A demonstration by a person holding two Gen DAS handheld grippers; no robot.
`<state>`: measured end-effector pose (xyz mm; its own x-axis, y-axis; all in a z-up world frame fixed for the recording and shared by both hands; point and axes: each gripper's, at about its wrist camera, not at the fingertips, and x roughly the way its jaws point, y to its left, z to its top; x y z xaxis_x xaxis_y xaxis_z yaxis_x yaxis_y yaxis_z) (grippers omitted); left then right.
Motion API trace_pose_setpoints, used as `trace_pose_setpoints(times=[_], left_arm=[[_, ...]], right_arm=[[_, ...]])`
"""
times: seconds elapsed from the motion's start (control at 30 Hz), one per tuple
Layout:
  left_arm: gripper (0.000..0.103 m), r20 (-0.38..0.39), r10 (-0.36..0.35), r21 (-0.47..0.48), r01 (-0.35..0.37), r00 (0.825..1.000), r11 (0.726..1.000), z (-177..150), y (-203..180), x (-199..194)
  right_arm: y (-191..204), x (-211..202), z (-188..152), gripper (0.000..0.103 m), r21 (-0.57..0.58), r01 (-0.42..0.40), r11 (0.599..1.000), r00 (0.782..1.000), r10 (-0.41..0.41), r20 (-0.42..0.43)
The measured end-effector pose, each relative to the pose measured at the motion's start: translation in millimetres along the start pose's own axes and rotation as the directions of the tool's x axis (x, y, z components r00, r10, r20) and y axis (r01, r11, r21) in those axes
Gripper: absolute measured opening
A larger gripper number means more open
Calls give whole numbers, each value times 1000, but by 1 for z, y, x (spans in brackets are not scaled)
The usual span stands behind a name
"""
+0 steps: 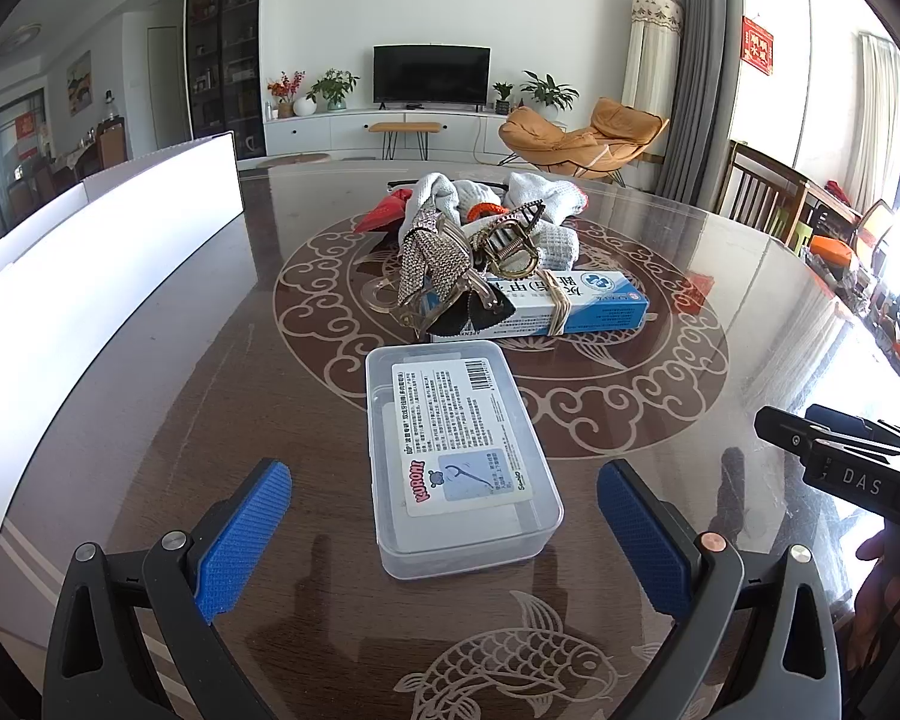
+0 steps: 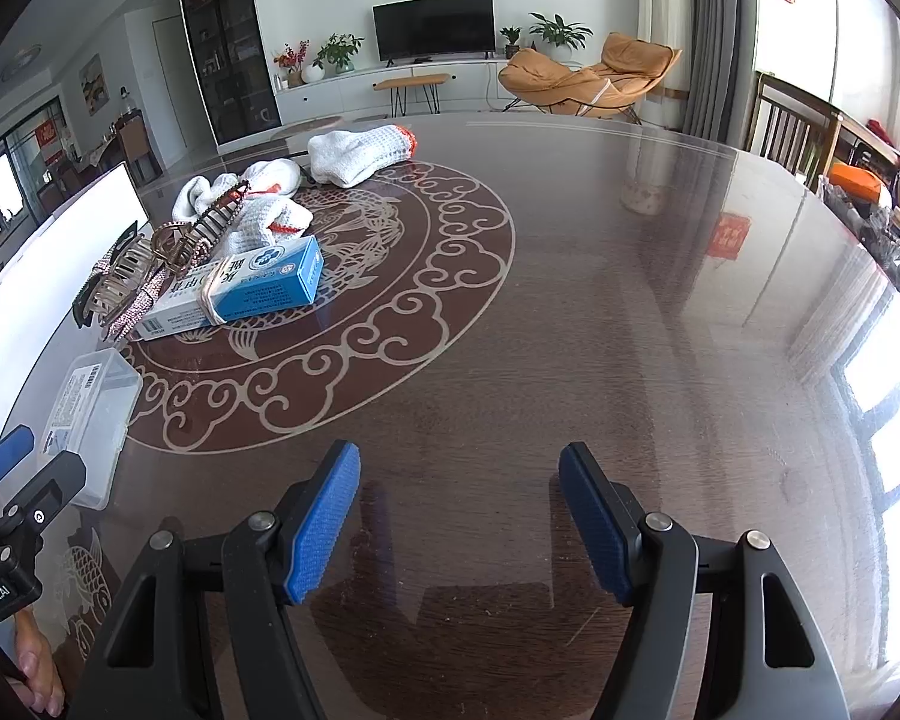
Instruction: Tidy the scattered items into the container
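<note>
A clear plastic box (image 1: 462, 456) with a printed label lies flat on the dark table, its near half between the wide-apart blue fingers (image 1: 246, 534) of my left gripper (image 1: 444, 474), which is open and not touching it. Behind it lie a blue-and-white carton (image 1: 576, 303) wrapped in rubber bands, a rhinestone hair claw (image 1: 435, 252), a bronze hair claw (image 1: 510, 240) and white knitted gloves (image 1: 546, 198). My right gripper (image 2: 459, 462) is open over bare table, well right of the pile. The carton (image 2: 258, 288), gloves (image 2: 360, 150) and clear box (image 2: 90, 414) show at its left.
A tall white box wall (image 1: 90, 276) runs along the table's left side, also seen as a white box (image 2: 60, 228) in the right wrist view. A red item (image 1: 384, 213) lies by the gloves. Wooden chairs (image 1: 762, 192) stand at the table's right edge. A hand (image 2: 36, 672) holds the left tool.
</note>
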<state>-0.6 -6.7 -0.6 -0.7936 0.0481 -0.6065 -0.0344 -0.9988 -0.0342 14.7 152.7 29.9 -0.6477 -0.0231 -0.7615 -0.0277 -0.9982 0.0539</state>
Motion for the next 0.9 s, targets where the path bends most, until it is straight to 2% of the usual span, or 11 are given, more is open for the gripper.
trace_pose_setpoints(times=[0.9], left_arm=[[103,8,2,2,-2,1000,1000,0,0,0]], right_arm=[[-3,-1,0,70,7,-2,1000,1000,2,2]])
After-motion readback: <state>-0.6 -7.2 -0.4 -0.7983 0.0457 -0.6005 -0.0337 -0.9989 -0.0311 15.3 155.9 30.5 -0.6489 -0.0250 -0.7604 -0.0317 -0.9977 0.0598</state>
